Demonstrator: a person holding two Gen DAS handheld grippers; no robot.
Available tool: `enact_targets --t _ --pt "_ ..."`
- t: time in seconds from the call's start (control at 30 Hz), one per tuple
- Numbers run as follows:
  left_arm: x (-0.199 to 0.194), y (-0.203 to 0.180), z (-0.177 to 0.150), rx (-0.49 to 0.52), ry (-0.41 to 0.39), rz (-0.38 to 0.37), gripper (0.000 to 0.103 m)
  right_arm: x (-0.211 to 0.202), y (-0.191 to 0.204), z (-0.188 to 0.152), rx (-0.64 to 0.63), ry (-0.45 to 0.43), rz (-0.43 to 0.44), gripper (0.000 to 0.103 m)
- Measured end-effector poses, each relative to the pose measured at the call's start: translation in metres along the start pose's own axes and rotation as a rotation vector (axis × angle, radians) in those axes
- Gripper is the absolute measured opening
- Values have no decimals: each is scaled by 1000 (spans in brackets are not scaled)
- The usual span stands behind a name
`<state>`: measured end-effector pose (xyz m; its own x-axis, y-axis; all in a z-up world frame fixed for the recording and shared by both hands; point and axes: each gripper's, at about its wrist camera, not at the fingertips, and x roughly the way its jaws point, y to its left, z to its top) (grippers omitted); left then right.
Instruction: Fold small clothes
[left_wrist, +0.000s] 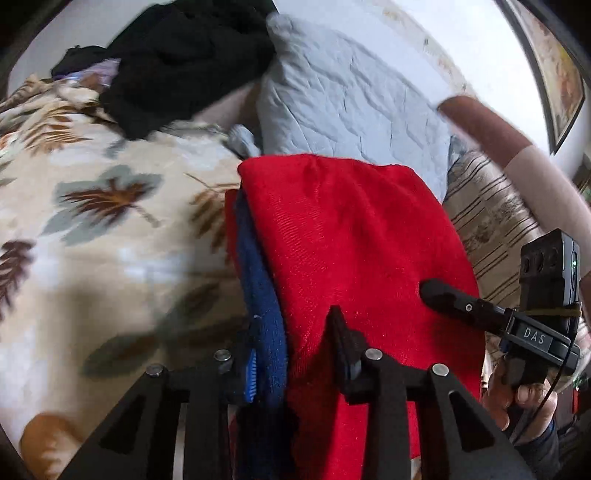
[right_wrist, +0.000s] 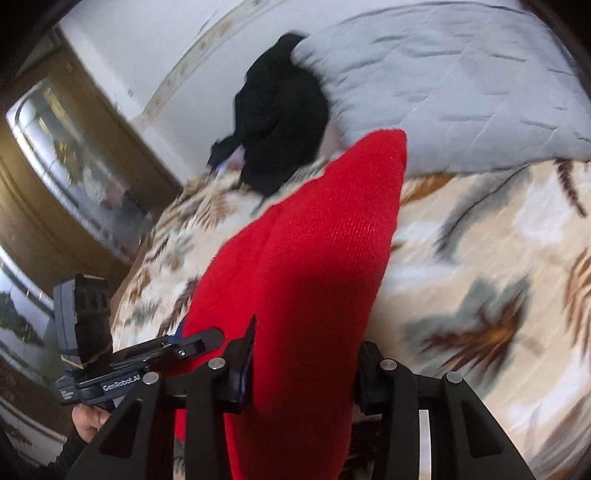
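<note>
A red knit garment (left_wrist: 347, 236) with a blue inner layer (left_wrist: 262, 295) hangs over the bed, folded double. My left gripper (left_wrist: 291, 332) is shut on its near edge, red and blue cloth bunched between the fingers. My right gripper (right_wrist: 306, 350) is shut on the same red garment (right_wrist: 314, 236), which runs up and away from its fingers. The right gripper also shows in the left wrist view (left_wrist: 443, 295) at the garment's right side. The left gripper shows in the right wrist view (right_wrist: 177, 347) at the garment's left.
A leaf-patterned blanket (left_wrist: 103, 229) covers the bed. A grey quilted pillow (left_wrist: 351, 99) lies behind the garment, and a pile of black clothes (left_wrist: 184, 62) sits beyond it. A striped cushion (left_wrist: 491, 229) is on the right. A wooden-framed mirror (right_wrist: 62, 147) stands by the wall.
</note>
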<state>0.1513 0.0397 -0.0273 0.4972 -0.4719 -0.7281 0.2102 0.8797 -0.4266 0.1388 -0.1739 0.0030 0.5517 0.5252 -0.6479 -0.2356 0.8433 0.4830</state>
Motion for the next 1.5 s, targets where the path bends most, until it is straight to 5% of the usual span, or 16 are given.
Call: enact_targets --t 0.1,0.13,0.17,0.23,0.3,0.47,0.57,0.67,0.9,1.23,1.37,1.5 --pt "52 -2 -5 11 141 112 40 16 -53 -2 107 14 -81 60" --pt "62 0 -9 16 166 126 52 24 -65 -6 136 39 -120 61" --pt "59 1 -13 12 132 117 55 31 -85 -15 192 79 -186 62" --pt "43 -3 -16 42 88 152 55 21 -99 -28 247 35 -118 63" --pt "24 -9 -18 69 52 170 55 -1 -86 -31 188 -34 -178 63" --pt "-4 -15 -35 130 -5 217 58 -34 -32 -36 100 -137 -69 65" --pt "2 -9 -47 125 30 296 58 -11 -17 -54 108 -66 -15 72" --pt "-10 -6 -55 97 25 284 58 28 -29 -70 160 83 -81 72" --pt "-42 -16 -70 117 -50 340 66 -20 0 -72 86 -53 -144 73" --pt "-67 -50 -101 173 -88 374 74 -67 6 -133 27 -77 -250 77" --pt "-73 -62 -114 201 -118 413 83 -82 11 -151 -19 -103 -317 96" --pt "-70 -65 -123 209 -108 469 83 -94 16 -163 -69 -135 -374 98"
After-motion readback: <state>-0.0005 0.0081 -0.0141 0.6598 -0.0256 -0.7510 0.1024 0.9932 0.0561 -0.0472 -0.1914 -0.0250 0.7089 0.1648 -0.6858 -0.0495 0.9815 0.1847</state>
